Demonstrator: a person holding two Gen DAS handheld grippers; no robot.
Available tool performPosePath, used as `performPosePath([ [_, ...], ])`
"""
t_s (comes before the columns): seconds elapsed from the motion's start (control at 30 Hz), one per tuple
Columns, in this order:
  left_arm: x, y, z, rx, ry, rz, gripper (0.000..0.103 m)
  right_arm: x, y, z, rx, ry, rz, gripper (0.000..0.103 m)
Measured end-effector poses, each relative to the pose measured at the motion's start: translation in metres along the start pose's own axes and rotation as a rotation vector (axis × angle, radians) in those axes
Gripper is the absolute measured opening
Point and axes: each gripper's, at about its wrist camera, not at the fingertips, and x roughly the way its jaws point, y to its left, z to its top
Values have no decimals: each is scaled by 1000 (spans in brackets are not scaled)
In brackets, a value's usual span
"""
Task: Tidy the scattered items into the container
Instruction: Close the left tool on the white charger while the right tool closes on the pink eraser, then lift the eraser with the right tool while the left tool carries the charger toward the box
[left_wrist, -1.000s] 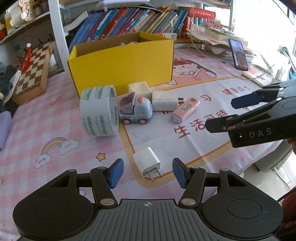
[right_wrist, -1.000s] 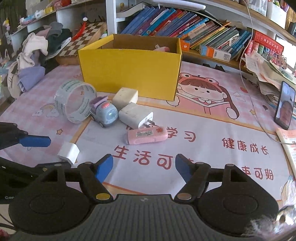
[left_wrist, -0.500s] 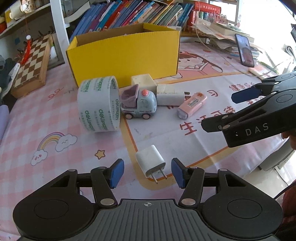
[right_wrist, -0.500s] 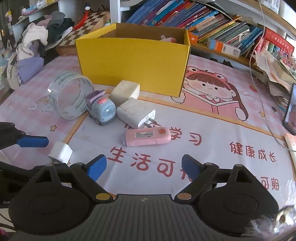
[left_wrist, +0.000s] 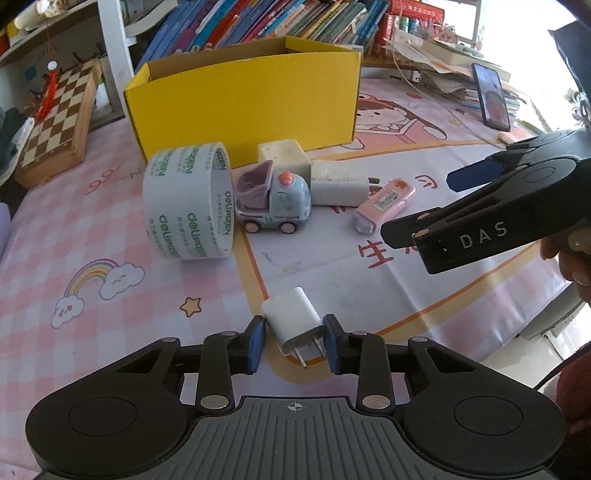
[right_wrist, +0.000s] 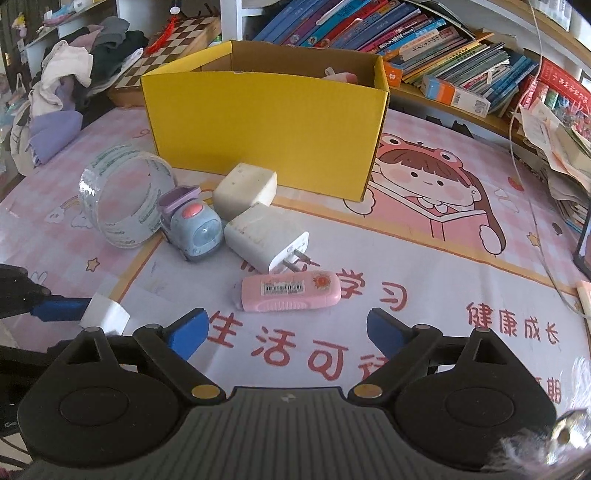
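Note:
A yellow cardboard box stands at the back of the mat; it also shows in the right wrist view. My left gripper has its pads on both sides of a small white plug charger, touching or nearly so. My right gripper is open and empty, just short of a pink eraser case. A tape roll, a toy truck, a cream cube and a larger white charger lie in front of the box.
A chessboard leans at the far left. Books fill the shelf behind the box. A phone and paper stacks sit at the right. Clothes are piled at the left. The table edge runs near my right hand.
My left gripper moved forward and narrowed around the small white charger. My right gripper moved closer to the pink eraser case and stayed open.

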Motion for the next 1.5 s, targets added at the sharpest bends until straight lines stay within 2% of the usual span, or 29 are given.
performPosePath([
  [0.37,-1,7,1,-36,2,24,30,20,-1,11,-16,33,34,93],
  [0.77,-1,11,2,-51,-3,23,30,37,-2,18,-9,63,14,92],
  [0.97,0,13,3,-52,-3,16,30,42,-6,19,4,74,16,88],
  [1.1,1,12,4,-44,-2,11,30,41,-6,18,-1,71,37,76],
  [1.5,-2,3,8,-2,-20,-26,30,21,-7,10,3,53,41,76],
])
